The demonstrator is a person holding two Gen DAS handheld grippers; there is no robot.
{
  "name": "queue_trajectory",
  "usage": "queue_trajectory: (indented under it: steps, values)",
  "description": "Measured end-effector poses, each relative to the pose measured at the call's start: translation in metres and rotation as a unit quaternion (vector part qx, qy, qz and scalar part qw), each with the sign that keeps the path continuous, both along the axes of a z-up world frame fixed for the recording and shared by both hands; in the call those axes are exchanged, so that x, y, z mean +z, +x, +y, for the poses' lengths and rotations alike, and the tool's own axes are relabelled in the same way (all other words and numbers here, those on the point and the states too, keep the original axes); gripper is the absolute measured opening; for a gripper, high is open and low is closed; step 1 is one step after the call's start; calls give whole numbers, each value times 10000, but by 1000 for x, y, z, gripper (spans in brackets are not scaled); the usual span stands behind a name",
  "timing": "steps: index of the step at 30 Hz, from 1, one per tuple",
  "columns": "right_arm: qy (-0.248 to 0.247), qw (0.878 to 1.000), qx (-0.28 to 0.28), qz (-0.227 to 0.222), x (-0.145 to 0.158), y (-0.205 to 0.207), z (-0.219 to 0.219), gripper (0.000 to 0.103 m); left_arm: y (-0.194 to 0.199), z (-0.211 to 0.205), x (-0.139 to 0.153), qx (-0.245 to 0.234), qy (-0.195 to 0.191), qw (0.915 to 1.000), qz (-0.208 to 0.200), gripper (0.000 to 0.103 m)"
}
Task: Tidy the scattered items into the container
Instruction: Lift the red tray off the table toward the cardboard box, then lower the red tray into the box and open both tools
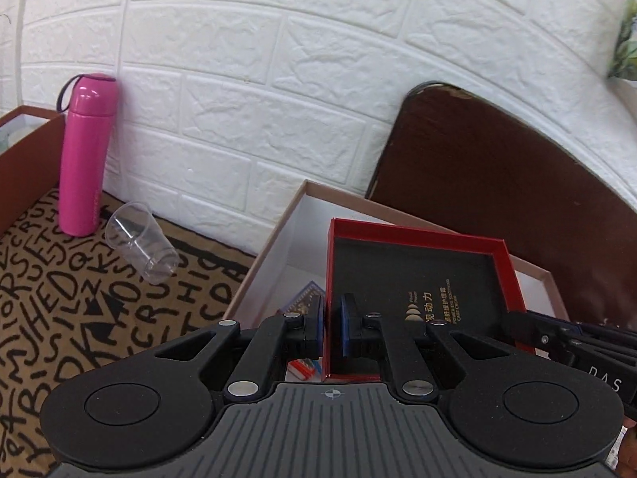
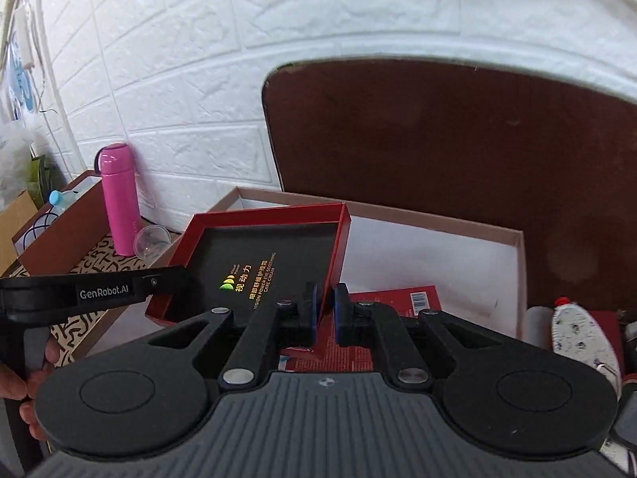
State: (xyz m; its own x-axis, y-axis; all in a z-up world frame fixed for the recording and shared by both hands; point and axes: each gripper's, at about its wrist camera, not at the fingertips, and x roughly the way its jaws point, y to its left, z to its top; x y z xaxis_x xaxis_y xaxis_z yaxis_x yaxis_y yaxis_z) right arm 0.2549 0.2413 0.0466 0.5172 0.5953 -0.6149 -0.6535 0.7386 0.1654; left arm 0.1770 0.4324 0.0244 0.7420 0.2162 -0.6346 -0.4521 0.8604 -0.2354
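Note:
A shallow red box (image 1: 418,271) with a black inside and gold print hangs tilted over the white-lined container (image 1: 278,231). My left gripper (image 1: 330,318) is shut on the box's left wall, with the red edge pinched between the blue pads. In the right wrist view my right gripper (image 2: 327,310) is shut on the right wall of the same red box (image 2: 258,255). The left gripper's fingers (image 2: 171,275) reach it from the left there. Inside the container (image 2: 521,271) lies another red carton (image 2: 398,298).
A pink bottle (image 1: 87,151) stands by the white brick wall. Beside it a clear plastic cup (image 1: 143,243) lies on its side on the letter-patterned cloth (image 1: 59,298). A brown box (image 1: 28,167) sits far left, and a dark brown board (image 1: 497,179) leans behind the container.

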Motion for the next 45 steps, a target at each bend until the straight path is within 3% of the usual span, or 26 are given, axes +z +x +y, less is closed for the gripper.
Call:
queue_trajectory:
  steps: [7, 8, 10, 11, 12, 16, 21, 24, 32, 37, 45]
  values:
    - [-161, 9995, -51, 252, -19, 21, 19, 9, 26, 11, -10, 37, 200, 9997, 168, 7]
    - [-171, 9994, -41, 313, -22, 24, 21, 12, 28, 12, -12, 48, 249, 9996, 135, 12]
    - [-190, 9985, 132, 501, -30, 30, 27, 22, 28, 11, -15, 210, 470, 9987, -45, 55]
    - [-236, 9975, 176, 645, -33, 33, 31, 57, 28, 12, -16, 188, 437, 9988, -142, 57]
    - [-248, 9972, 110, 696, -35, 34, 31, 82, 28, 13, -17, 121, 332, 9992, -192, 71]
    - [-122, 9979, 155, 609, -32, 29, 28, 79, 27, 4, -15, -11, 260, 9994, -245, 90]
    - [-49, 9980, 117, 625, -29, 28, 20, 93, 25, -5, -12, -30, 375, 9992, -114, 96]
    - [25, 9973, 113, 725, -26, 29, 15, 96, 20, -7, -10, 18, 320, 9994, -87, 99]
    - [-7, 9983, 118, 571, -4, 6, -4, 101, -5, -23, 5, 226, 159, 9994, -209, 102]
    - [-31, 9986, 297, 428, 12, -21, -27, 101, -38, -58, 21, 237, 442, 9972, -559, 103]
    - [619, 9960, 285, -582, 15, -96, -108, 101, -99, -131, 24, -192, 275, 9954, -895, 103]
